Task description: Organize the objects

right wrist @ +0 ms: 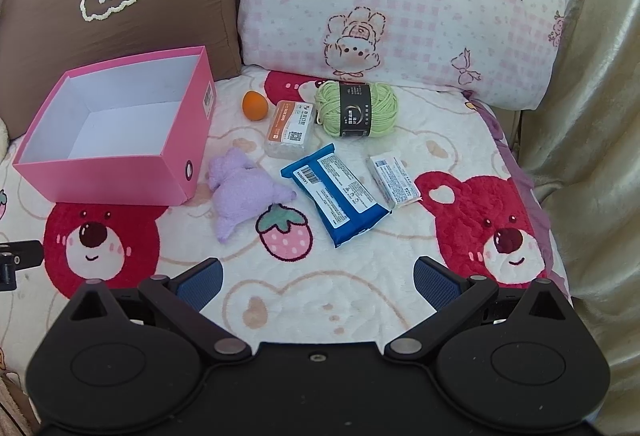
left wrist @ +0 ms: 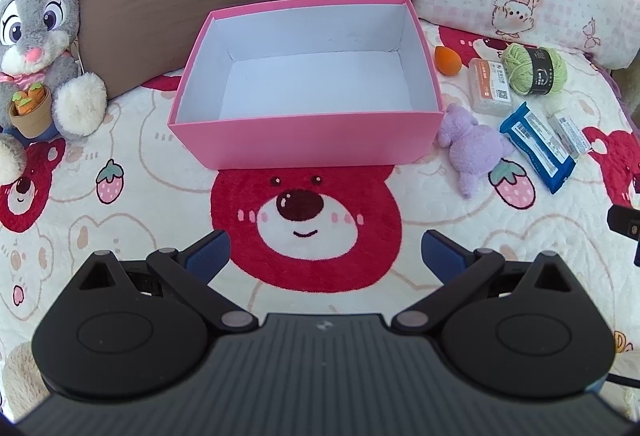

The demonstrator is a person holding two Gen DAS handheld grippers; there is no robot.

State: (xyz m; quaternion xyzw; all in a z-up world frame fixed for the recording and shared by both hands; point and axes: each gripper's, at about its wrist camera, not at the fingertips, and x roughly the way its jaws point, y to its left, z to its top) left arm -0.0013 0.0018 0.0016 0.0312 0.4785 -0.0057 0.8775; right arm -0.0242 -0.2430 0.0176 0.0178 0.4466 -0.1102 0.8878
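Bear-print blanket: pink box, yarn, toys, packets.

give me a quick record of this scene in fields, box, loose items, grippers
surface: bear-print blanket
box: pink box, open, nothing inside
loose items: orange sponge, clear case, green yarn, purple plush, blue packet, small white packet, all beside the box
left gripper: open, holding nothing
right gripper: open, holding nothing
bystander: rabbit plush

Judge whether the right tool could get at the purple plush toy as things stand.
Probably yes: the right tool is open, and the purple plush toy lies ahead on the blanket, beside the pink box, with nothing between.
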